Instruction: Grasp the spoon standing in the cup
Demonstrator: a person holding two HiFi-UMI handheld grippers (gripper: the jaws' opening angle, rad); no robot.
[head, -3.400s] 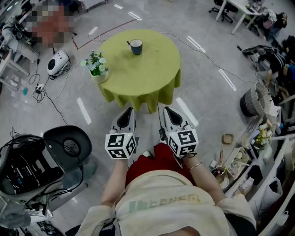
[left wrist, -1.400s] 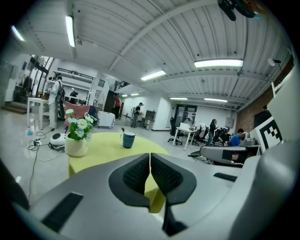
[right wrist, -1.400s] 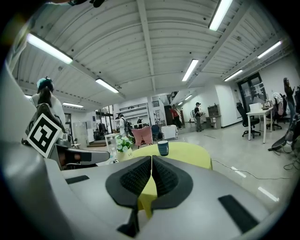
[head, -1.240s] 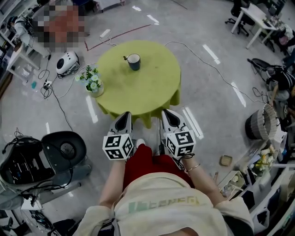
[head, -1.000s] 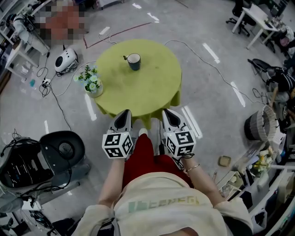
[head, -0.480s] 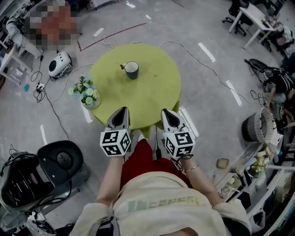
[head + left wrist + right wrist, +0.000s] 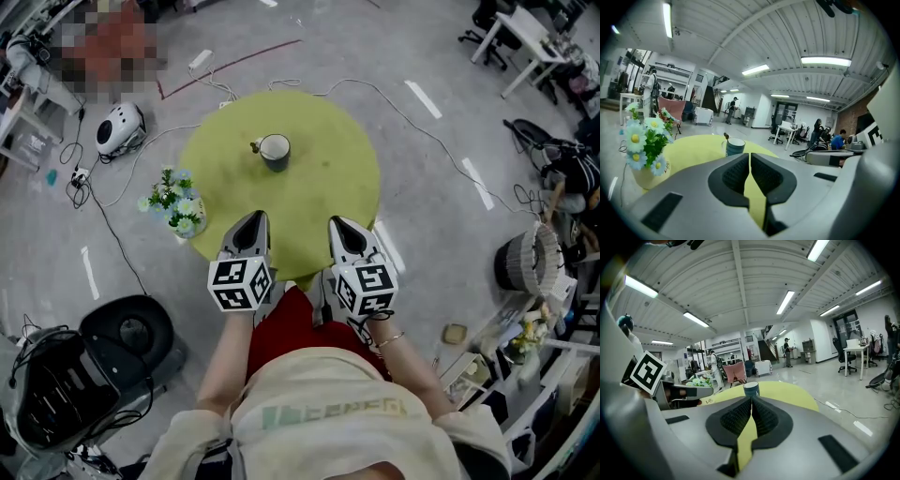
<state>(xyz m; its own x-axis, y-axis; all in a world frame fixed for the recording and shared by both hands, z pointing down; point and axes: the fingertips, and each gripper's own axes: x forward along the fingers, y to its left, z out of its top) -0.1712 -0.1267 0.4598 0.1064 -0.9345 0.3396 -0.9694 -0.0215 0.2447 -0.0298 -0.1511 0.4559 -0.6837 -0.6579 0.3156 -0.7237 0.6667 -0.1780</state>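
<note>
A dark teal cup (image 7: pixel 276 151) with a white inside stands near the middle of the round yellow-green table (image 7: pixel 328 202). A spoon (image 7: pixel 256 146) stands in it, its handle leaning out to the left. The cup (image 7: pixel 735 146) and spoon handle (image 7: pixel 725 136) also show in the left gripper view; the right gripper view shows the cup (image 7: pixel 751 389) only. My left gripper (image 7: pixel 251 223) and right gripper (image 7: pixel 339 228) hover side by side over the table's near edge, well short of the cup. Both are shut with nothing in them.
A small pot of flowers (image 7: pixel 175 202) sits at the table's left edge, close to my left gripper. Cables (image 7: pixel 111 192) run over the floor. A black machine (image 7: pixel 70 370) stands at the lower left. A wicker basket (image 7: pixel 532 265) and shelves stand at the right.
The table and cup have come closer and lower in the head view as I stepped forward. Both grippers now reach over the table's near edge, still shut.
</note>
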